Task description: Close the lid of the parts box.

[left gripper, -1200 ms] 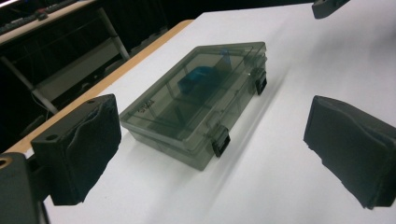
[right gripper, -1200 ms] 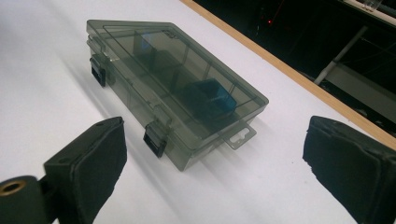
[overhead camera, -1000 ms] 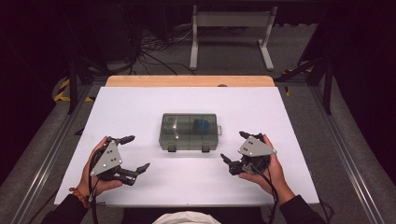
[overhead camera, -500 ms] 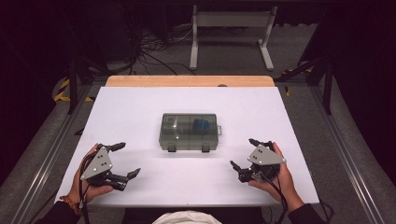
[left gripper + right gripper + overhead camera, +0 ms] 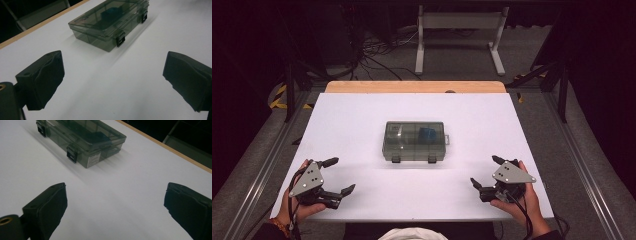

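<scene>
Both grippers are now drawn back toward the near edge of the table (image 5: pixel 362 115), farther from the box (image 5: pixel 414 141) than a second ago: the left gripper (image 5: pixel 335 176) off its near-left corner, the right gripper (image 5: pixel 484 171) off its near-right. Jaws are held wide and empty. The box is left shut at mid-table, so its latches (image 5: pixel 120 39) are judged not yet tackled.

closed box (image 5: pixel 110 21) beyond spread fingers (image 5: pixel 40 80)
</scene>
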`<state>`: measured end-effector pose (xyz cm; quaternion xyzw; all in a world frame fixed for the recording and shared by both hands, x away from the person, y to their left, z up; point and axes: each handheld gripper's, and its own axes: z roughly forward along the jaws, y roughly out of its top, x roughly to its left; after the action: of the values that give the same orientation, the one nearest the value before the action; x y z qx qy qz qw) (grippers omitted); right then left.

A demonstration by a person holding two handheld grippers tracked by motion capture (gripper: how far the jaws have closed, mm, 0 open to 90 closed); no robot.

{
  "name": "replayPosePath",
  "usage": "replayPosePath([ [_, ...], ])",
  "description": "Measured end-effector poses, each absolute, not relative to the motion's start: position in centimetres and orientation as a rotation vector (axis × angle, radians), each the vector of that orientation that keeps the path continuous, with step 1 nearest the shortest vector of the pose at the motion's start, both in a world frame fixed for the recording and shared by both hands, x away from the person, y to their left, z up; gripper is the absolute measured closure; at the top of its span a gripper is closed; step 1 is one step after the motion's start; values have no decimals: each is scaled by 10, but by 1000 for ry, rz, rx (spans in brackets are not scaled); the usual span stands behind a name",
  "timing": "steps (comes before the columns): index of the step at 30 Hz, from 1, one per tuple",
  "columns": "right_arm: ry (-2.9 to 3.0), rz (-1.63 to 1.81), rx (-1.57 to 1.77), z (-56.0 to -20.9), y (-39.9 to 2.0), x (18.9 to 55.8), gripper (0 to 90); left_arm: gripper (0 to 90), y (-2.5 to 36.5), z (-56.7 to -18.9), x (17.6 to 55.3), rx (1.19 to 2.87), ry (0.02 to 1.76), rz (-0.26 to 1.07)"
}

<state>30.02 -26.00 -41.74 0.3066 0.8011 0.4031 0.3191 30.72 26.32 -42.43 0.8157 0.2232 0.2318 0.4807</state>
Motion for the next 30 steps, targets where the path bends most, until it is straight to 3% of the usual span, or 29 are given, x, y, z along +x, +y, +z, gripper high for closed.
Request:
replayPosePath([
  [30,2105,1056,811,-424,-252,298,58,44,250,-426,314,2019,488,536],
])
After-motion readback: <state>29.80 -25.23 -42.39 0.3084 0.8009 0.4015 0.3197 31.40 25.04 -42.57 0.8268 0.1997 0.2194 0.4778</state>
